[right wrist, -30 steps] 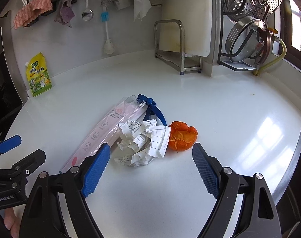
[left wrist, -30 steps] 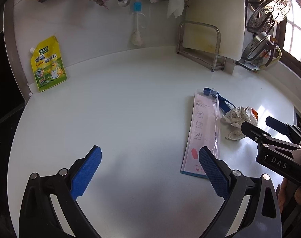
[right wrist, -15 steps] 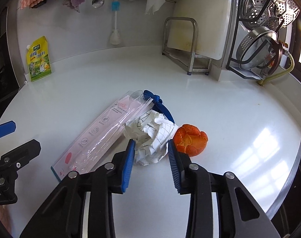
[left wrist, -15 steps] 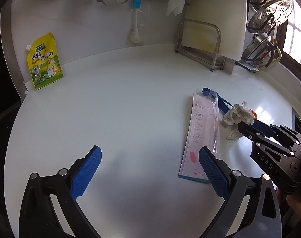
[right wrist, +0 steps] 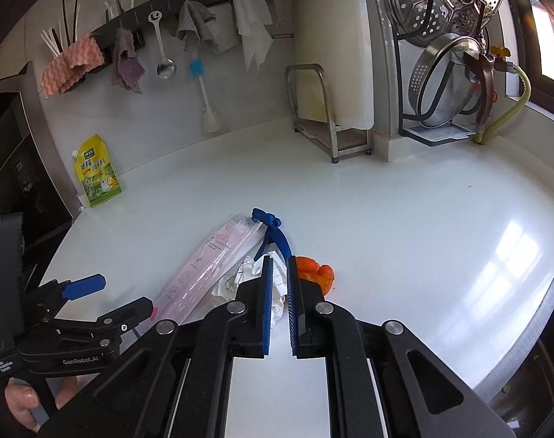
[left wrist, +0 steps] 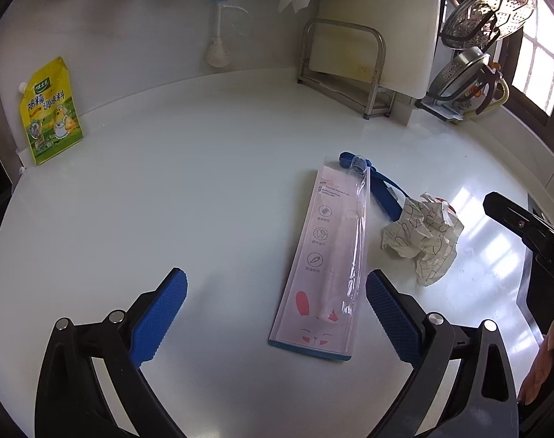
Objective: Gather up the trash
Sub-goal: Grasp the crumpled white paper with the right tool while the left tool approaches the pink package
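Note:
A crumpled white paper ball [left wrist: 424, 235] lies on the white counter, right of a long pink toothbrush package [left wrist: 326, 255] and a blue strap [left wrist: 380, 188]. An orange peel [right wrist: 315, 273] sits beside the paper. My right gripper [right wrist: 279, 273] is shut on the crumpled paper [right wrist: 245, 273], which shows between and left of its blue pads. My left gripper [left wrist: 277, 308] is open and empty, just above the counter, with the lower end of the pink package between its pads.
A yellow seasoning pouch [left wrist: 50, 111] leans on the back wall at left. A metal rack with a white cutting board [left wrist: 353, 62] stands at the back. Steamer and pot lids [right wrist: 448, 80] stand at the back right. Cloths and utensils [right wrist: 160, 47] hang above.
My right gripper closed from wide open onto the crumpled paper ball and moved forward over it. My left gripper shifted slightly right, toward the pink package, and stayed open.

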Demonstrator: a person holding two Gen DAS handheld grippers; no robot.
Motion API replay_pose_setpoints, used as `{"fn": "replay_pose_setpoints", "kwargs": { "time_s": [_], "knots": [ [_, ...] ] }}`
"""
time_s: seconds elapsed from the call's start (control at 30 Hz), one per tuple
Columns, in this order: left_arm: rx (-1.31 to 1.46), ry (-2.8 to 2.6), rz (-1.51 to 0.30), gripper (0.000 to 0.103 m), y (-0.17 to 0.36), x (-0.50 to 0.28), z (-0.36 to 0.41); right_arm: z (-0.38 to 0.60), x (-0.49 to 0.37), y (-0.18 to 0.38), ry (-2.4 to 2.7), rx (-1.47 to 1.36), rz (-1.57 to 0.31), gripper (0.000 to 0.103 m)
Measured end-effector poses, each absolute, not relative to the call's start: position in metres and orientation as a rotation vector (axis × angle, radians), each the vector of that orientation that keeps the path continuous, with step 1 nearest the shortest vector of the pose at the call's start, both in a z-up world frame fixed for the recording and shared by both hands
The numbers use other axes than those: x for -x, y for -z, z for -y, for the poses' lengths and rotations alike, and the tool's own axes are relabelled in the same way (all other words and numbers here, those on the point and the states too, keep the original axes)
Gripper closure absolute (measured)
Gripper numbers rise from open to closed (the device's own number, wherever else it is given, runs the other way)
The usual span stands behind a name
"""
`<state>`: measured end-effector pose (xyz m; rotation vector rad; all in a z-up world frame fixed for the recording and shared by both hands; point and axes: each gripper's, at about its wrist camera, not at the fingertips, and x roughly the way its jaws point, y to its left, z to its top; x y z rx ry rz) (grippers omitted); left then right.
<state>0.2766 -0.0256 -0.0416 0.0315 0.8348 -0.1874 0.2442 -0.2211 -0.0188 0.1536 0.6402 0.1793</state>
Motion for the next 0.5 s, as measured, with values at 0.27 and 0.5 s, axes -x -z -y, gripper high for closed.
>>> {"fn": "replay_pose_setpoints", "kwargs": {
  "time_s": [0.27, 0.5],
  "knots": [
    [-0.069, 0.144, -0.816, 0.006, 0.038, -0.273, 0.022, 0.202, -0.244, 0.031, -0.221, -0.094, -0.669, 0.06],
    [-0.05, 0.132, -0.813, 0.006, 0.036, -0.273, 0.011, 0.18, -0.255, 0.037, -0.192, 0.009, -0.688, 0.042]
  ]
}}
